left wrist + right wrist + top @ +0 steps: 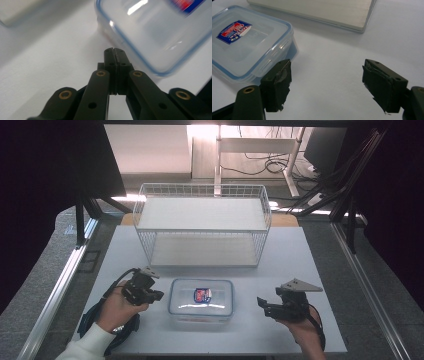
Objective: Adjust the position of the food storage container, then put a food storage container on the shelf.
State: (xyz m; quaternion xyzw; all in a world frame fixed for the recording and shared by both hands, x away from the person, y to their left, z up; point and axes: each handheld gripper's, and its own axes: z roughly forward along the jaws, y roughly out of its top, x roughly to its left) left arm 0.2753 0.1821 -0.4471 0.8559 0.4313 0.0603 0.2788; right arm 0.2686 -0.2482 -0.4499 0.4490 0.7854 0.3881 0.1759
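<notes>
A: High view first: where does the clear plastic box (201, 301) sit?

B: Flat on the white desk (280, 330), toward the near edge, between the two hands. Its lid is on, with a blue seal round the rim and a red-and-blue label (202, 294) in the middle. Behind it stands a white wire rack (202, 225) with two shelves.

A: And the left gripper (156, 295)?

B: Just beside the box's left side, pointing at it. In the left gripper view its jaws are pressed together with nothing between them, and the box (160, 32) lies close ahead and to the right of the tips; I cannot tell whether they touch it.

A: The right gripper (263, 305)?

B: On the other side, near the box but apart from it, with bare desk between. In the right gripper view its jaws stand well apart and hold nothing; the box (247, 42) is off to the left of the left pad (280, 82), and the rack's lower shelf board (317, 11) runs across the top.

A: Is anything lifted?

B: No, the box rests on the desk.
</notes>
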